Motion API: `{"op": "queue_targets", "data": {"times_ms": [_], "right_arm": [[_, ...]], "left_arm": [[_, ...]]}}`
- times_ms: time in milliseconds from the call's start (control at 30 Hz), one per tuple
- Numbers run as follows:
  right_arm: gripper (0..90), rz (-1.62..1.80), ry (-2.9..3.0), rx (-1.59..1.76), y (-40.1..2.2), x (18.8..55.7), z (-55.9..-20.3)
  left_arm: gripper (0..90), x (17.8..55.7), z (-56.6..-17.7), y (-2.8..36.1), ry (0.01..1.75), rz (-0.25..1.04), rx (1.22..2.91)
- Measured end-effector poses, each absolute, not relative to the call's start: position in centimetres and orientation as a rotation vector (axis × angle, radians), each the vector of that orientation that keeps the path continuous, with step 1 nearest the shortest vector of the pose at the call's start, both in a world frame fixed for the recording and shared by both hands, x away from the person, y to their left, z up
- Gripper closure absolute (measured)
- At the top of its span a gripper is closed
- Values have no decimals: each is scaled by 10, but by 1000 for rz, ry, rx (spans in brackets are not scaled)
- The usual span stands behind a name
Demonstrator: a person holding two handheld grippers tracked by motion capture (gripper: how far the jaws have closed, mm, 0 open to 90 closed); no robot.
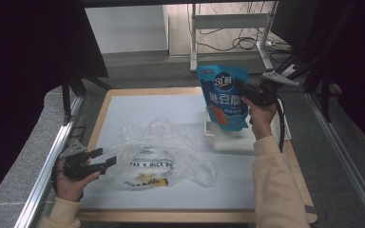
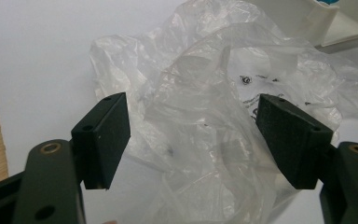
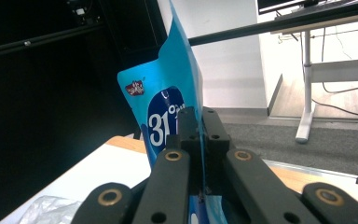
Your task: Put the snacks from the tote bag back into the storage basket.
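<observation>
Jaws: right gripper [image 1: 243,91] clamped on pouch [image 1: 224,97] above tray [image 1: 247,141], left gripper [image 1: 105,159] wide open, empty, at bag [image 1: 164,152] — mid-carry; next, hold bag mouth open, drop pouch in.

Left claw [image 2: 193,144] jaws apart, crumpled clear plastic bag [image 2: 205,116] between them.

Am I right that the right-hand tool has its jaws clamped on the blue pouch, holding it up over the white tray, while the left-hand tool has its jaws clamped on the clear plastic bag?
Not quite. The left gripper is open: the left gripper view shows its jaws standing wide apart, with the clear plastic bag beyond them, ungripped. The rest holds: the right gripper is clamped on the blue pouch, held up over the white tray.
</observation>
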State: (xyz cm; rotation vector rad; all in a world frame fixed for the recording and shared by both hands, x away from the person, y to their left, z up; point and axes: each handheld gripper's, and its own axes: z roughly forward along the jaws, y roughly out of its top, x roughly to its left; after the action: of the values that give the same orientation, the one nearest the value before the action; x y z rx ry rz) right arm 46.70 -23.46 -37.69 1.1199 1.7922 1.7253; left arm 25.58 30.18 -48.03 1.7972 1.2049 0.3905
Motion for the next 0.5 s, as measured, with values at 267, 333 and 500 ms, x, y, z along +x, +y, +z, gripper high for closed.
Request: {"op": "queue_targets", "data": {"times_ms": [267, 333, 500], "right_arm": [[891, 1740, 1775, 1121, -238, 474, -382], [891, 1740, 1772, 1122, -240, 475, -382], [889, 1682, 1784, 1123, -254, 475, -383]], "left_arm": [[272, 257, -482, 303, 1212, 389, 1798], [272, 257, -482, 303, 1213, 389, 1800], [272, 256, -482, 303, 1216, 389, 1794]]}}
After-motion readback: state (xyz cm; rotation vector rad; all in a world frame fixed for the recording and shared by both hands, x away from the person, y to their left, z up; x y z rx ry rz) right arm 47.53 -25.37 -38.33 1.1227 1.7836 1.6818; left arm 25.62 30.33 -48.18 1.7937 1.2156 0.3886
